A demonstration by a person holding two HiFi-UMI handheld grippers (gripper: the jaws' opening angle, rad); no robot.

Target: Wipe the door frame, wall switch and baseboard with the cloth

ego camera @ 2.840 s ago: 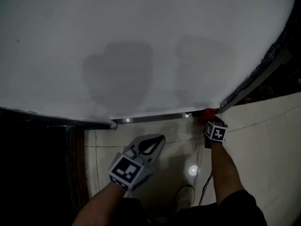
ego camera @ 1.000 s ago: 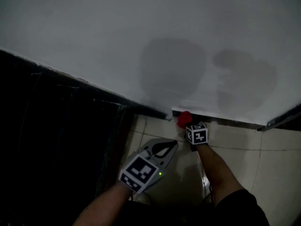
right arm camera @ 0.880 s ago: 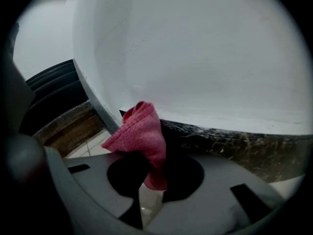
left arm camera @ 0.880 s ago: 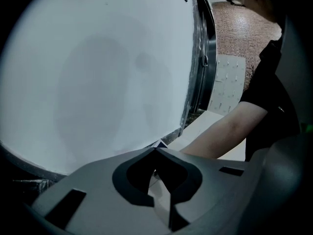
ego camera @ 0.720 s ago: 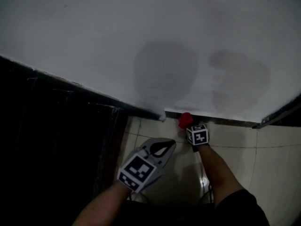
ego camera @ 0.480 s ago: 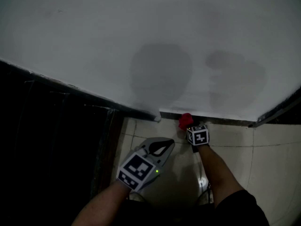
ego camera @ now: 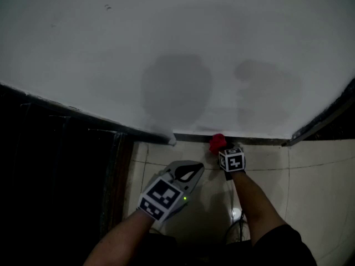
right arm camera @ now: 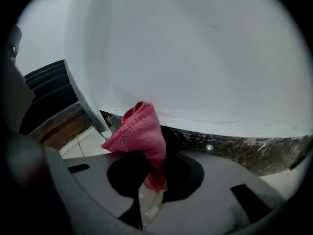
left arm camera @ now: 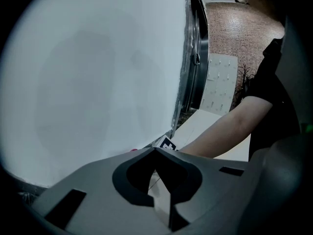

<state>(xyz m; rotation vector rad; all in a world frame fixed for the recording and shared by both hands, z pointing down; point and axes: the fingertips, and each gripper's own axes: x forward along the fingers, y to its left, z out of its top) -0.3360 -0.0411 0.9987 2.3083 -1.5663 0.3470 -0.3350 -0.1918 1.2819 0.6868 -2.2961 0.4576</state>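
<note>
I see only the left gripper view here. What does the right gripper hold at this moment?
Observer: The right gripper is shut on a pink cloth.
Operator: Where is the cloth now?
Observer: At the dark baseboard, at the foot of the white wall. I cannot confirm contact.
Operator: Which part of the baseboard?
Observer: In the head view the cloth is nearer the left end of the strip than the right end.

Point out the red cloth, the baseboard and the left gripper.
red cloth (right arm camera: 139, 131), right gripper view, bunched top.
baseboard (right arm camera: 230, 143), right gripper view, dark strip.
left gripper (ego camera: 193, 169), head view, between its fingertips.
</note>
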